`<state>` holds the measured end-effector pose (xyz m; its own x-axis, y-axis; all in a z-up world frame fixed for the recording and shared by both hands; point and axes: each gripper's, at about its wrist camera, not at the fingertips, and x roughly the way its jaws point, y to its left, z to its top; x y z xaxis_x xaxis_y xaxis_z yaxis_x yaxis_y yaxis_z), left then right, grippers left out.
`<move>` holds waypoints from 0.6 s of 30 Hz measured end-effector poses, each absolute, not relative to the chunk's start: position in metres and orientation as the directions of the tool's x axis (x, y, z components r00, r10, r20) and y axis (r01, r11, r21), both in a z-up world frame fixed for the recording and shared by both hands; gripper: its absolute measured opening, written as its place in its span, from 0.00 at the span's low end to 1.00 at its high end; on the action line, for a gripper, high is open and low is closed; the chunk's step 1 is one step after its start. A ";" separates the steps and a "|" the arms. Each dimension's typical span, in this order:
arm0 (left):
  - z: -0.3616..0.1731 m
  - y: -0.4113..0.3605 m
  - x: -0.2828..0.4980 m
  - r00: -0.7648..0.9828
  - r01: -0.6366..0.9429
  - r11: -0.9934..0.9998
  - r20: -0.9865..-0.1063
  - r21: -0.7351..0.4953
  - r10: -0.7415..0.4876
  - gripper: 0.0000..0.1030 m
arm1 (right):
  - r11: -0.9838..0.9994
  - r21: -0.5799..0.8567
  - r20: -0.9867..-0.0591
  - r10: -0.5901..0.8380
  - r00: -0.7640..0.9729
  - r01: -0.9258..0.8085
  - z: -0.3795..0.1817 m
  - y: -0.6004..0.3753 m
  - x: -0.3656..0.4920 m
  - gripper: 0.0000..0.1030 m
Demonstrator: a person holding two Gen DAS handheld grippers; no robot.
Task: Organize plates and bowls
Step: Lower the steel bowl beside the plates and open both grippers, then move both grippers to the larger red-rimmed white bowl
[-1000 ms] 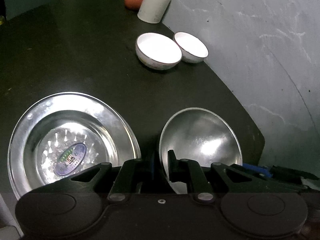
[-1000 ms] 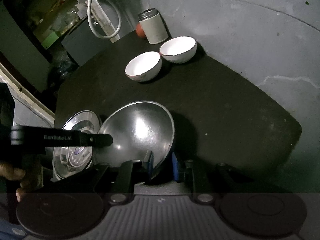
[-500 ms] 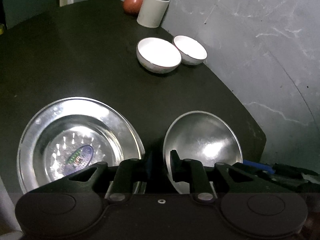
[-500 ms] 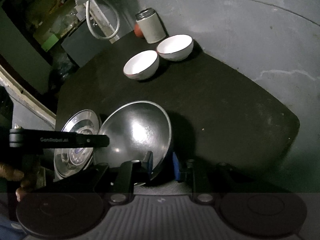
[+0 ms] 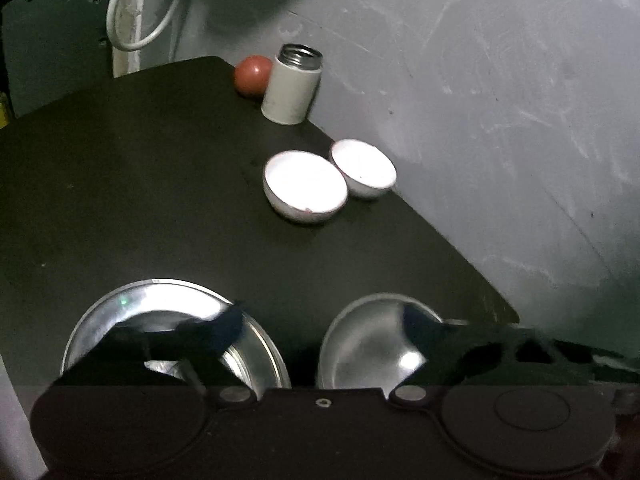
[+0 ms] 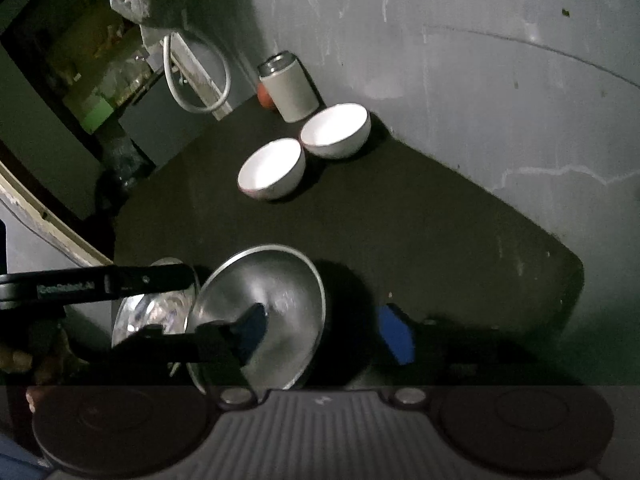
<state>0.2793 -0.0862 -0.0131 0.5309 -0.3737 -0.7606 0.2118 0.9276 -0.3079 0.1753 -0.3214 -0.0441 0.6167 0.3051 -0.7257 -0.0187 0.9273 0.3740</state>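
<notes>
A steel plate (image 5: 168,304) with a sticker lies at the near left of the dark table (image 5: 120,184); a steel bowl (image 5: 372,340) stands beside it on the right. My left gripper (image 5: 320,320) is open, its fingers spread over the gap between plate and bowl. In the right wrist view my right gripper (image 6: 326,324) is open, its jaws straddling the rim of the steel bowl (image 6: 280,280), one finger inside, one outside. The steel plate (image 6: 152,312) shows behind the left gripper's arm. Two white bowls (image 5: 306,184) (image 5: 364,170) sit side by side near the wall.
A white canister (image 5: 294,86) and a red fruit (image 5: 252,74) stand at the table's far corner. The grey wall (image 5: 500,120) runs along the table's right edge. A white hose loop (image 5: 140,8) hangs behind the table.
Both grippers have opened; the right one let go of the steel bowl's rim. The left gripper tilted up, showing more of the far table.
</notes>
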 end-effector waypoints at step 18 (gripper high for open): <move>-0.004 -0.082 0.339 0.641 0.029 0.989 -0.756 -0.148 -0.132 0.99 | 0.901 0.433 -0.680 0.311 0.664 0.021 -0.055 -0.333 0.242 1.00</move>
<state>0.3393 -0.0819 -0.0043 0.6412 -0.1323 -0.7559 0.0293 0.9885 -0.1481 0.2425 -0.3330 -0.0555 0.6639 0.3108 -0.6802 0.0214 0.9013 0.4327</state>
